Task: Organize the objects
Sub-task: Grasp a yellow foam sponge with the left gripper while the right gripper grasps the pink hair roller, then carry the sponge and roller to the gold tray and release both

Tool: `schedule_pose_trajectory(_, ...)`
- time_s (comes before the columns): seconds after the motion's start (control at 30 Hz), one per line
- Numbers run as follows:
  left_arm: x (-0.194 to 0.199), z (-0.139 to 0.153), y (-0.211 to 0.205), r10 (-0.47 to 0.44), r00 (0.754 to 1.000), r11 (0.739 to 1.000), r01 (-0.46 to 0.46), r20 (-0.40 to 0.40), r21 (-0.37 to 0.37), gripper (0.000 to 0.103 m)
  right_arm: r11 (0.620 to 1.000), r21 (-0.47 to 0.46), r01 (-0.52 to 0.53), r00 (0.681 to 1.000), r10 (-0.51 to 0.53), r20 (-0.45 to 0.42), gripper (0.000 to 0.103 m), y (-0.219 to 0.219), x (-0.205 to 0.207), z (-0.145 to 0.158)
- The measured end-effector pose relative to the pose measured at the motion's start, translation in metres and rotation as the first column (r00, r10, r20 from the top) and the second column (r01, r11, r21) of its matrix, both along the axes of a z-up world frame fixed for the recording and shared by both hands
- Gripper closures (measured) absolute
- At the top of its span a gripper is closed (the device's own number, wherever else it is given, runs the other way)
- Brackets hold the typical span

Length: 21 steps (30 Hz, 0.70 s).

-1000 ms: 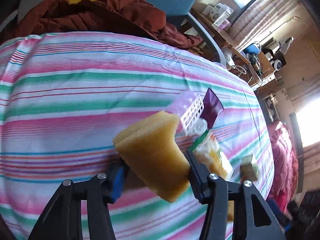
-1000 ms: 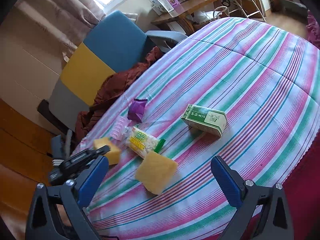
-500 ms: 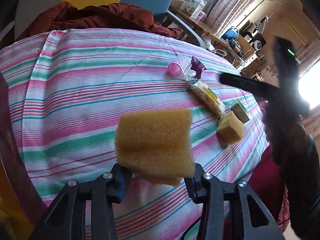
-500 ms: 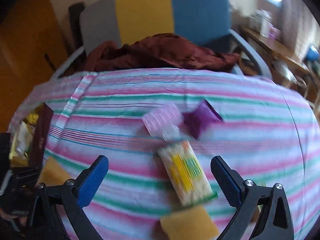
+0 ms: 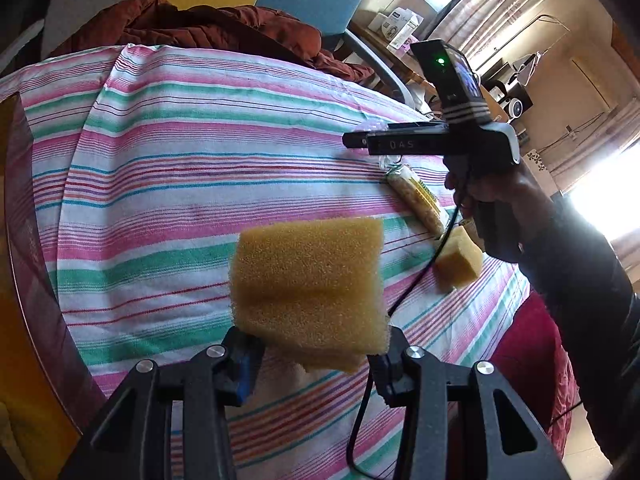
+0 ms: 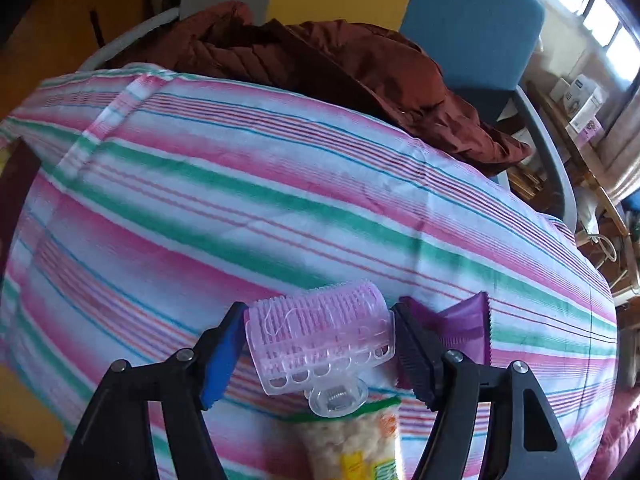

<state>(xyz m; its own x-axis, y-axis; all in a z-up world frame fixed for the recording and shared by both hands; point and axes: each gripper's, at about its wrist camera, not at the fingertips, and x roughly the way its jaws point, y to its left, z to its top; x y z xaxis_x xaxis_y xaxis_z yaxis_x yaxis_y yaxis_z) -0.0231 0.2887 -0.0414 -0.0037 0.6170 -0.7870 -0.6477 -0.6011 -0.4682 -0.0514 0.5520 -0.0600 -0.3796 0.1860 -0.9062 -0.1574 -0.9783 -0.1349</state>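
Observation:
My left gripper (image 5: 316, 354) is shut on a yellow sponge (image 5: 308, 290) and holds it above the striped tablecloth (image 5: 168, 184). My right gripper (image 6: 320, 344) has its jaws closed against the two ends of a pink hair roller (image 6: 320, 340) that rests on the cloth. From the left wrist view the right gripper (image 5: 356, 140) is seen from the side, low over the table. A snack packet (image 6: 356, 444) lies just under the roller, and it also shows in the left wrist view (image 5: 416, 200). A purple packet (image 6: 464, 328) lies right of the roller. A second sponge (image 5: 458, 260) lies on the cloth.
A chair with a brown jacket (image 6: 320, 64) stands behind the table. A dark wooden edge (image 5: 24, 216) borders the table at the left. A shelf with boxes (image 5: 396, 24) is in the background.
My right gripper has moved down to the pink roller and closed on it. My left gripper has kept the sponge and drawn back, so more of the table shows.

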Motion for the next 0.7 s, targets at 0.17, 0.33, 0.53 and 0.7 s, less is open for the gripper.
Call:
schedule_pose_trajectory(0.17, 0.007, 0.010, -0.008, 0.008, 1.000, 1.000, -0.007, -0.018, 0.019, 0.058, 0.996, -0.084, 0.014, 0.996, -0.021, -0.088, 0.031, -0.025, 0.023, 0.021)
schedule_pose_trajectory(0.33, 0.017, 0.032, -0.028, 0.038, 0.997, 0.998, -0.035, -0.067, 0.046, 0.058, 0.990, -0.140, -0.019, 0.988, -0.003, -0.157, 0.031, -0.068, 0.040, 0.041)
schedule_pose_trajectory(0.53, 0.020, 0.057, -0.078, 0.119, 0.986, 0.991, -0.110, -0.118, 0.078, 0.058, 0.973, -0.224, -0.059, 0.974, 0.007, -0.225, 0.031, -0.114, 0.046, 0.059)
schedule_pose_trajectory(0.7, 0.018, 0.075, -0.139, 0.233, 0.961, 0.969, -0.218, -0.146, 0.114, 0.057, 0.955, -0.271, -0.121, 0.961, 0.045, -0.273, 0.031, -0.162, 0.045, 0.072)
